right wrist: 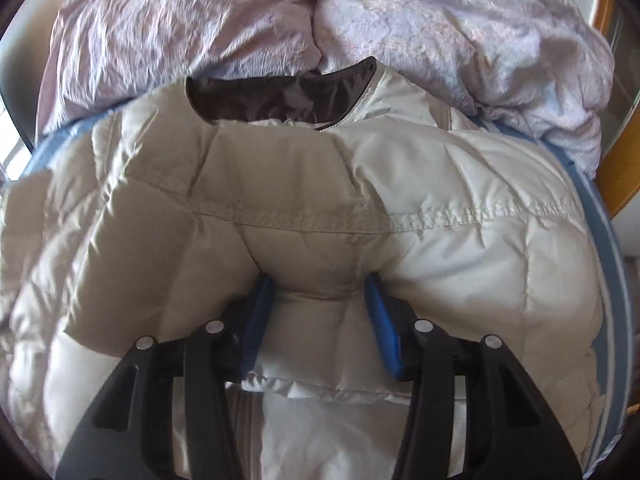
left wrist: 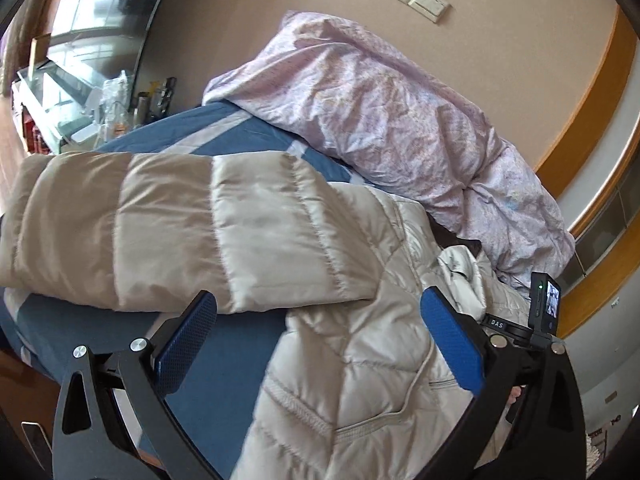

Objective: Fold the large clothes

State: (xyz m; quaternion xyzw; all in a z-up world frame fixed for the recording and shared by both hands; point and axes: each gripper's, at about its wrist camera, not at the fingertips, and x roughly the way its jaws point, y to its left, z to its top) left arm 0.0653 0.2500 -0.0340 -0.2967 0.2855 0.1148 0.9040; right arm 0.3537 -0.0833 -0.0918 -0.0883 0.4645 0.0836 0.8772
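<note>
A beige quilted down jacket lies on the blue bed sheet. One sleeve stretches out to the left across the sheet. My left gripper is open and empty, its blue pads on either side of the jacket's edge near the sleeve seam. In the right wrist view the jacket fills the frame, its brown-lined collar at the far side. My right gripper is shut on a puffy fold of the jacket near a stitched seam.
A crumpled lilac duvet is heaped at the back of the bed against the wall; it also shows in the right wrist view. A glass-topped stand with clutter stands beyond the bed's left end. A wooden frame runs along the right.
</note>
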